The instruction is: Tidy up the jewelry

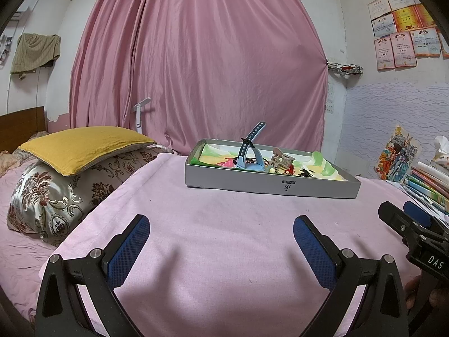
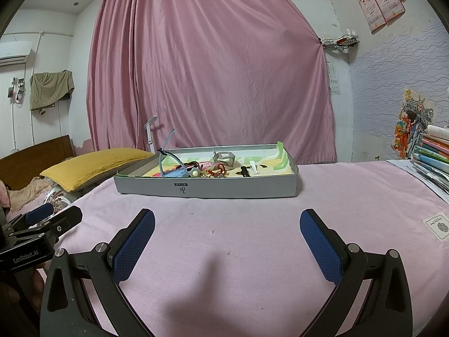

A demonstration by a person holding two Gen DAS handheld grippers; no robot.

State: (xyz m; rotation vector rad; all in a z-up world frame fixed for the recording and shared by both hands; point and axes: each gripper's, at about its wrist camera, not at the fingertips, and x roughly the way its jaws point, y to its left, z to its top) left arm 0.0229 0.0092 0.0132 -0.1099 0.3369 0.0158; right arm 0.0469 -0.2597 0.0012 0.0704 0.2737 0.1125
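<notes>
A shallow grey box (image 1: pixel 269 186) (image 2: pixel 207 188) stands on the pink sheet ahead of both grippers. Inside it lie a blue watch strap (image 1: pixel 250 147) (image 2: pixel 166 157) sticking upward, a red string piece (image 2: pixel 217 172), a silver cube frame (image 2: pixel 224 158), a black clip (image 2: pixel 243 172) and other small trinkets on coloured paper. My left gripper (image 1: pixel 221 238) hovers open over the sheet, short of the box, with nothing between its fingers. My right gripper (image 2: pixel 227 234) is open too, empty, at a similar distance. Each gripper shows at the edge of the other's view.
A yellow pillow (image 1: pixel 84 146) rests on patterned bedding (image 1: pixel 50 196) to the left. A stack of books and papers (image 2: pixel 432 157) sits at the right edge. A pink curtain (image 1: pixel 196 56) hangs behind the box. A white folding lamp (image 2: pixel 150 134) stands at the back.
</notes>
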